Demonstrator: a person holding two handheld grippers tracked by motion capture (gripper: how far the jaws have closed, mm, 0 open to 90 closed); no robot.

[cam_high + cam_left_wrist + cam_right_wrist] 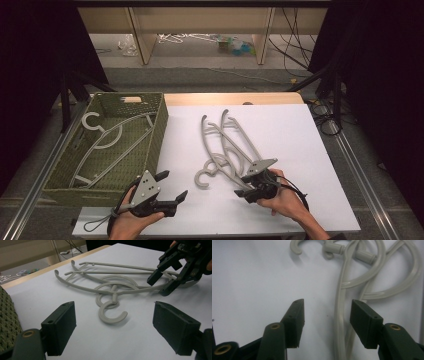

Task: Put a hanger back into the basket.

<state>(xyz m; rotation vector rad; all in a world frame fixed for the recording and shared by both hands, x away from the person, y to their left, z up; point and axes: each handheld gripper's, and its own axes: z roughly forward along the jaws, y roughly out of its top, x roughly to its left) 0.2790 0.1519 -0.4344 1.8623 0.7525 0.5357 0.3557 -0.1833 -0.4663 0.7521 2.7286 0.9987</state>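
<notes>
Right tool [327, 322] straddling hanger arm [339, 322], lower end cut off

Dim room, soft shadows — slight blur

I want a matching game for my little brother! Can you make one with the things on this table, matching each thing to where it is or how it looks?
Things:
1. green woven basket
2. hanger in the basket
3. tangled grey hangers
4. left gripper
5. right gripper

Places or states:
A. jaws on either side of a hanger arm
B. lying on the white sheet
C. at the table's left side
D. jaws wide, nothing between them
E. inside woven walls

Pairs: 1-C, 2-E, 3-B, 4-D, 5-A
</notes>
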